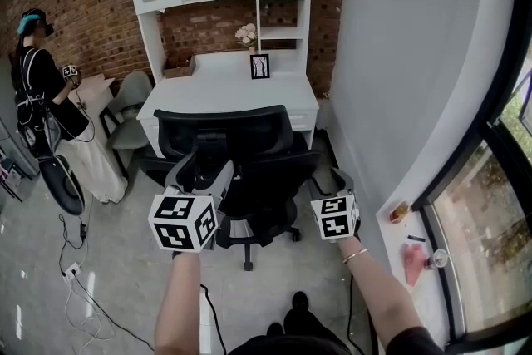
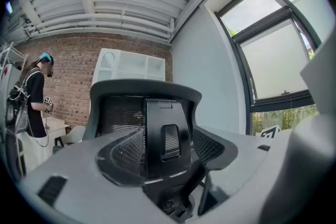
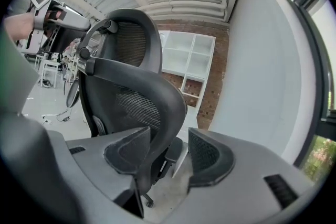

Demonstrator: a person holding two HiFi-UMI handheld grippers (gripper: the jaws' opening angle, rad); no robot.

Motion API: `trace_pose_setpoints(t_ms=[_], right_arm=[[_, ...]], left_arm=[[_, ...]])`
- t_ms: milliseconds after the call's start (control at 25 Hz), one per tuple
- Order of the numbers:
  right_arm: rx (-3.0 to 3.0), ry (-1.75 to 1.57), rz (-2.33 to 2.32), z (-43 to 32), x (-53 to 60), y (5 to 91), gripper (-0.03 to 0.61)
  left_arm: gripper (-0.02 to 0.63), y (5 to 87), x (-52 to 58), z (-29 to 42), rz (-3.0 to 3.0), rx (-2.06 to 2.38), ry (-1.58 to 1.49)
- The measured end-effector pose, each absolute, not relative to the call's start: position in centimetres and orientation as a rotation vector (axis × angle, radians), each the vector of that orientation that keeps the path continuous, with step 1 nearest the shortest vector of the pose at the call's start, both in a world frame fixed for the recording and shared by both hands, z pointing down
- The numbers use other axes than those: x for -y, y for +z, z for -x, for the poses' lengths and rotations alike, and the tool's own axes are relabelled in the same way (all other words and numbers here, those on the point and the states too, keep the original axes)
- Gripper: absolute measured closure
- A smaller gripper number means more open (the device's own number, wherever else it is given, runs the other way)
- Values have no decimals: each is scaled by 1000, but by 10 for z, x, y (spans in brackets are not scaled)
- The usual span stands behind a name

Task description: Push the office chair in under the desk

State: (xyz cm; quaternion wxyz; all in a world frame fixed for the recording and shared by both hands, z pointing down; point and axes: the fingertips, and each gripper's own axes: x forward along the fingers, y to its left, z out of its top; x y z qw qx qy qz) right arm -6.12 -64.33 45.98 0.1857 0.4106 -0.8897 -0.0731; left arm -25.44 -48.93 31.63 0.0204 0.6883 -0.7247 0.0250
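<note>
The office chair (image 1: pixel 241 158) stands just before the white desk (image 1: pixel 224 89), its back toward the person and its seat not yet under the top, so nearly the whole push is left. The left gripper (image 2: pixel 163 152) seems clamped on the centre spine of the chair back. The right gripper (image 3: pixel 169 157) has its jaws apart around the backrest's side edge (floor shows beside one pad). I can read no brand or writing; the marker cubes (image 1: pixel 183 220) carry only square patterns.
</note>
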Motion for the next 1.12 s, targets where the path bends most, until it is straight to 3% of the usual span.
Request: trace_pose_setpoints(t_ms=[280,560,920,1120], right_arm=[[2571,-91,-1184,43,605,462,382],[2640,-8,-1155,36,551,457,479],[2714,34,-1078,25,498,459,560],[2761,40,-1027,20,475,459,572]], left_arm=[[331,326,456,243,-2085,2306,51],[366,352,425,222,-2059,2281,60],[522,387,398,199,-2048,2260,144],[574,410,386,189,-2008,2234,166]])
